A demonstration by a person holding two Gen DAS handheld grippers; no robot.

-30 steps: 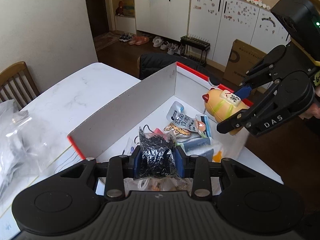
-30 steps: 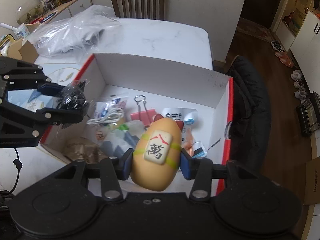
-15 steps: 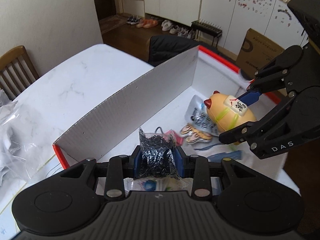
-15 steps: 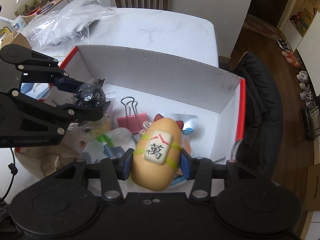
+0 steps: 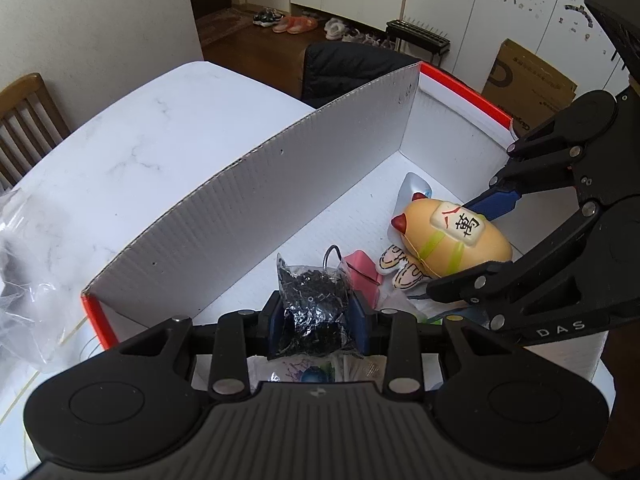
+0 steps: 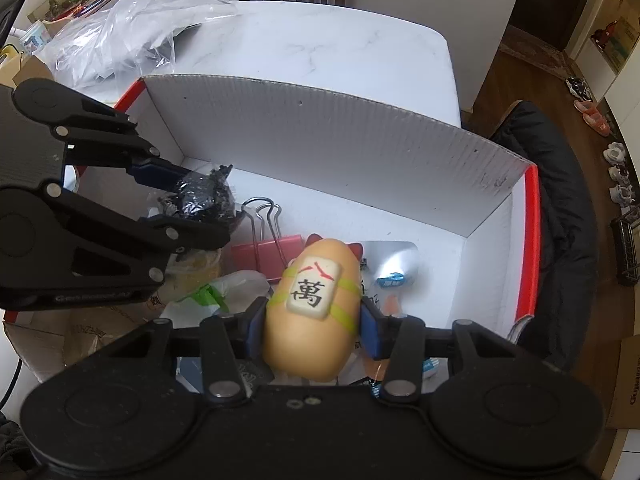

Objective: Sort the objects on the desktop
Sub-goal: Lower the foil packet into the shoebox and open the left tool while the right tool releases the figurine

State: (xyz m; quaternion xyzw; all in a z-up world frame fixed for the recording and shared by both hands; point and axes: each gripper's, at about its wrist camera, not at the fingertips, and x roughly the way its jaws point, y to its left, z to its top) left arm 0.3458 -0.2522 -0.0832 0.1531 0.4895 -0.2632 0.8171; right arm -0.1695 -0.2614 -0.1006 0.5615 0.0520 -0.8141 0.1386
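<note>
With the left gripper (image 5: 316,312) holding the clear bag of black beads (image 5: 312,300) and the right gripper (image 6: 312,320) holding the tan egg-shaped toy (image 6: 316,304), lower both gently into the white corrugated box (image 6: 320,128) before releasing

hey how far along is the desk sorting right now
Mostly done: the red binder clip and packets already lie in the white box. In hand: the left gripper grips a bag of black bits, the right gripper the yellow mahjong toy, both low inside the box. Left: releasing them; clear plastic bags remain on the table.
</note>
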